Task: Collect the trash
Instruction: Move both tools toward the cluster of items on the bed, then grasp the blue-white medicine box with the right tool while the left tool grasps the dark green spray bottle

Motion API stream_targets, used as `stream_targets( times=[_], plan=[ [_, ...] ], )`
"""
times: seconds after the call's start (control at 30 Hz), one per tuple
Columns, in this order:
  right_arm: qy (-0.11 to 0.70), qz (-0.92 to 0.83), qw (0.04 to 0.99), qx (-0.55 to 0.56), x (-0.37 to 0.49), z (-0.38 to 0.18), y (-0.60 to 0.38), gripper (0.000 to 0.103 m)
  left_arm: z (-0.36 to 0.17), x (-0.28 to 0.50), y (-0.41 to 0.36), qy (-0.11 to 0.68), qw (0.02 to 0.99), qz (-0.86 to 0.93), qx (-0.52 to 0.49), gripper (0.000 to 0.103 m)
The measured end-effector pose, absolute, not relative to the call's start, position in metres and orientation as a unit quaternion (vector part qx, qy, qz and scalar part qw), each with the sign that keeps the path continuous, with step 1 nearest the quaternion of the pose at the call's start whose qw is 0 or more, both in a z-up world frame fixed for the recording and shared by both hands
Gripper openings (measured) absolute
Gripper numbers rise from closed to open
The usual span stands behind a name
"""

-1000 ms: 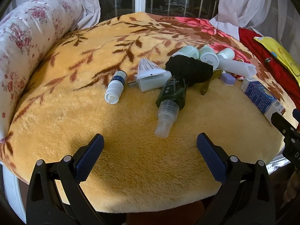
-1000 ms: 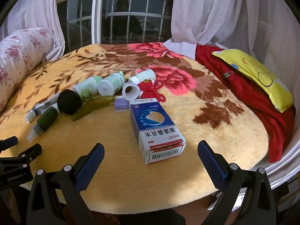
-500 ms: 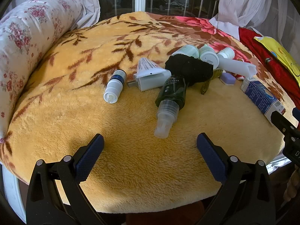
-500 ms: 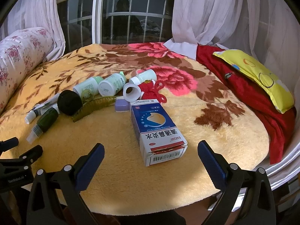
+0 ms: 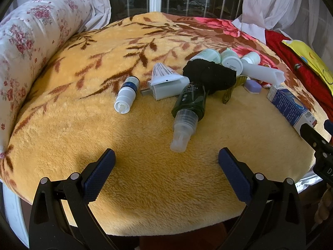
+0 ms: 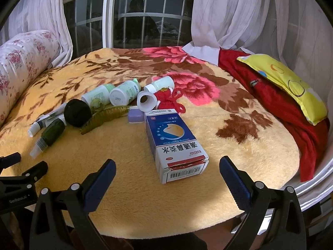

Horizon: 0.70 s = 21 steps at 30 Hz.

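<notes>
We note the left gripper (image 5: 166,170) low in its frame, jaws spread wide, nothing between them, above the yellow blanket (image 5: 145,187). Just beyond it, at centre, lies a dark green spray bottle (image 5: 190,104), clear cap toward us. Left of that, a small white and blue bottle (image 5: 127,95) on its side; between the two, a white tube (image 5: 166,81). Behind the green bottle, a black cloth bundle (image 5: 210,75) touches it.

The right gripper (image 6: 166,177) also stands wide open and empty, low in its frame. Between and just beyond its fingers lies a blue and white carton (image 6: 174,143), barcode end nearest. Past it, at centre left, we log a lilac block (image 6: 135,115), a white cup-like tube (image 6: 146,103), a red knitted thing (image 6: 168,98), two pale green bottles (image 6: 113,95) and an olive hair claw (image 6: 106,115). At right, a red cloth (image 6: 281,108) under a yellow pillow (image 6: 291,83). Upper left, a floral bolster (image 6: 20,62).
</notes>
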State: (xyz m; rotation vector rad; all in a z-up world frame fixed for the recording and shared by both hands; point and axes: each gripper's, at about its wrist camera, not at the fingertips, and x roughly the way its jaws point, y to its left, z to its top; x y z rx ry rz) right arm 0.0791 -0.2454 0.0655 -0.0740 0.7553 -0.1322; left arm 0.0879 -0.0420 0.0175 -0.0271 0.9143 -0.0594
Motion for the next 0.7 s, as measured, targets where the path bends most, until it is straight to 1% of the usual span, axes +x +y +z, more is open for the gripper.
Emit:
stream_targets(
  times=[0.23, 0.7],
  plan=[
    [0.370, -0.064, 0.926, -0.034, 0.087, 0.062, -0.250, 0.098, 0.015, 0.088, -0.043, 0.441, 0.897, -0.029, -0.013, 0.097],
    [0.387, -0.058, 0.920, -0.033, 0.136, 0.047, -0.270, 0.098, 0.015, 0.088, -0.043, 0.440, 0.897, -0.029, -0.013, 0.097]
  ],
)
